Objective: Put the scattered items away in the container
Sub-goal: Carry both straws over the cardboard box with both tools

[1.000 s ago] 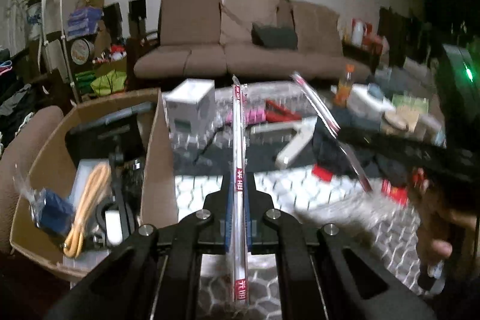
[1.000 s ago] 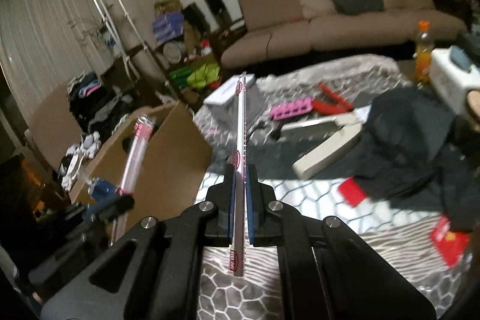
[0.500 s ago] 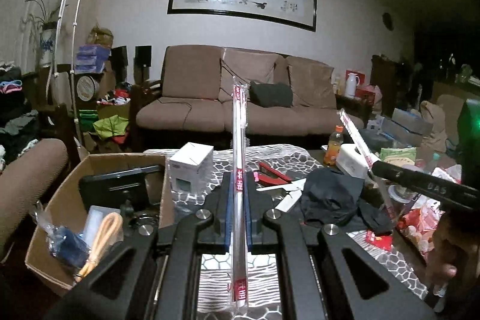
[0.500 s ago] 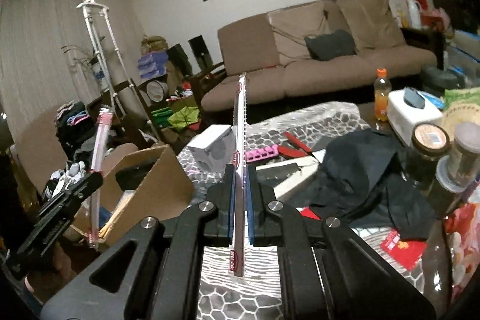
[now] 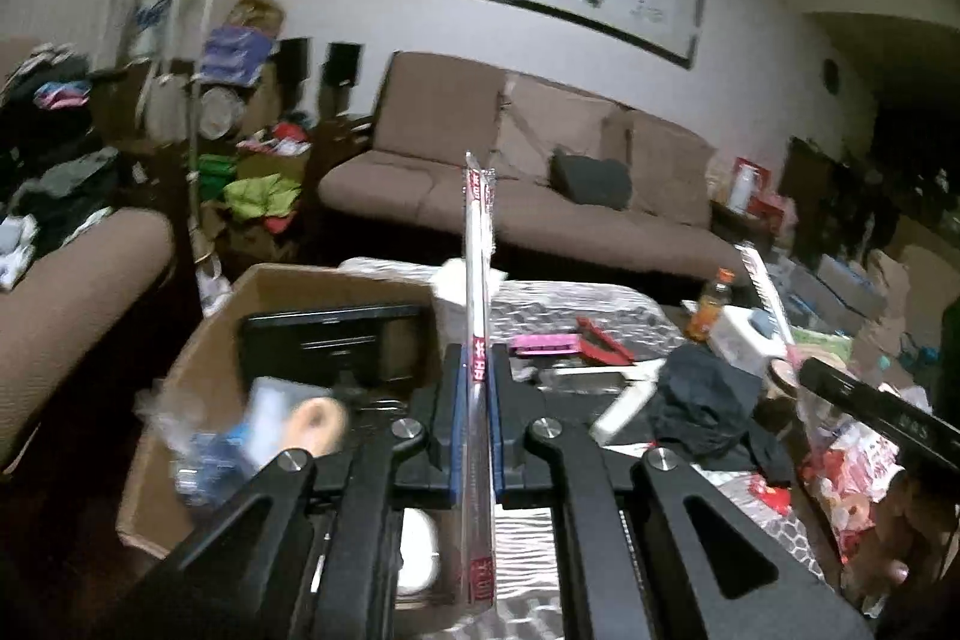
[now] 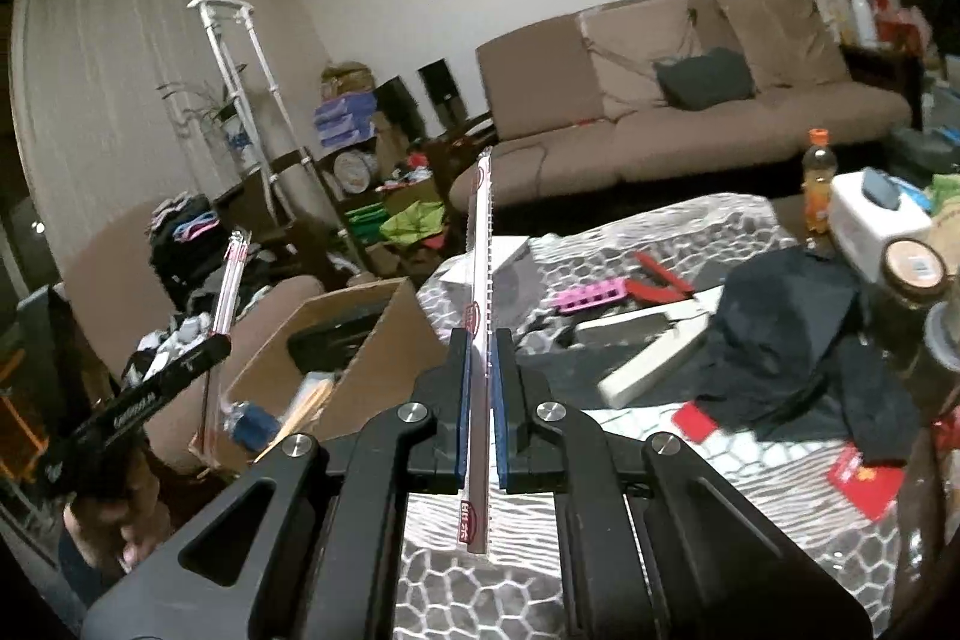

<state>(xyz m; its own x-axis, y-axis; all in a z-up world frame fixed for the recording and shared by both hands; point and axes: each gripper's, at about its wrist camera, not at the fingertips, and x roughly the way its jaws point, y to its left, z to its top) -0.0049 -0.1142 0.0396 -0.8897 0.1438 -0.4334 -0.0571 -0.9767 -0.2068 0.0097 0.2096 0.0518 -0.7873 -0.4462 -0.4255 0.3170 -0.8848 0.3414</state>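
Each gripper carries one long, thin wrapped packet, and the step in hand looks like the carry toward the box; what remains, as I judge it, is to bring each packet over the open top and let go.

Nearest in the left wrist view, the left gripper (image 5: pixel 477 400) has its fingers (image 5: pixel 457 424) pinching the left packet (image 5: pixel 478 292) partway up its length, so the packet stands upright, its lower end behind the fingers and its upper end well beyond them. Just past and left of those fingers sits the box (image 5: pixel 198 340), open, already holding a dark flat device and some blurred bagged items.

In the right wrist view, the right gripper (image 6: pixel 480 388) likewise has its fingers (image 6: pixel 461 400) pressed on the right packet (image 6: pixel 482 280), which stands upright too. This gripper hangs over the patterned counter (image 6: pixel 750 472), with the box to its left and farther off.

Farther on the counter lie a dark cloth (image 6: pixel 798 340), a pink tray (image 6: pixel 591 295) and red pieces, still loose.

The left packet seems closer to release; the right needs a move leftward first.
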